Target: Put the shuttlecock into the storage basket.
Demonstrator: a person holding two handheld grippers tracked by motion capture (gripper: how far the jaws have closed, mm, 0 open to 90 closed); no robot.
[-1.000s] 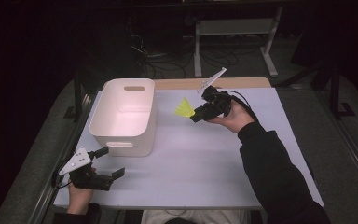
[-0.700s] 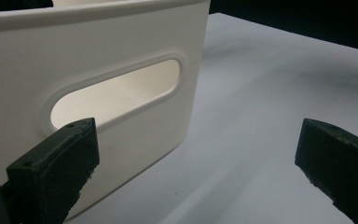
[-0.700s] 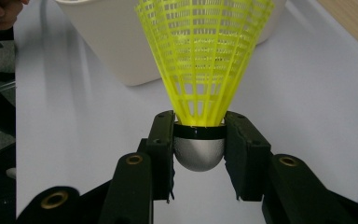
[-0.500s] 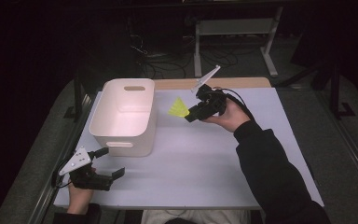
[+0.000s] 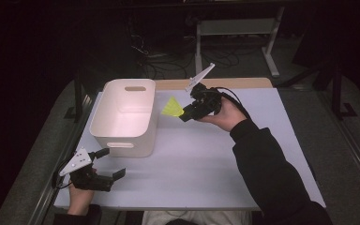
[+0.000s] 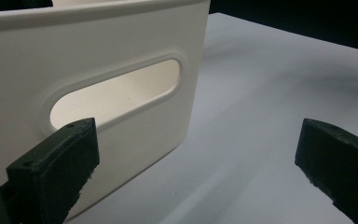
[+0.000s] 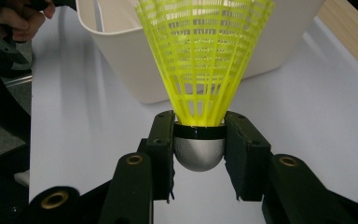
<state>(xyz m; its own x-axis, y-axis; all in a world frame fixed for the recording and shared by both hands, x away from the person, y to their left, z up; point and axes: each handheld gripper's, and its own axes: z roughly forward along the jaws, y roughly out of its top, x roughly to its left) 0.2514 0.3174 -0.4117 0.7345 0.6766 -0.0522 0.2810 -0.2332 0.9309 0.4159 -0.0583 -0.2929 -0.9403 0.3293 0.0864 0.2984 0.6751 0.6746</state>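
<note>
In the high view one white table (image 5: 225, 173) carries one white bin (image 5: 124, 117), standing upright at its left half; one yellow shuttlecock (image 5: 172, 108) hangs above the tabletop just beside the bin's right wall, skirt pointing toward the bin, its head clamped in the right gripper (image 5: 186, 114); the left gripper (image 5: 110, 164) rests near the front left corner of the table, just in front of the bin, its two jaws spread apart with nothing between them; two hands come in from the bottom, one per gripper.

In the left gripper view the two black jaws stand wide apart; the bin's near wall (image 6: 98, 93) with one oval handle slot sits close ahead, the left jaw just before it; bare table (image 6: 261, 102) lies between the jaws.

In the right gripper view the two pads press on the shuttlecock's one silver head (image 7: 199, 151) from either side; the yellow skirt (image 7: 205, 51) fans upward toward the bin (image 7: 135, 60) beyond.
</note>
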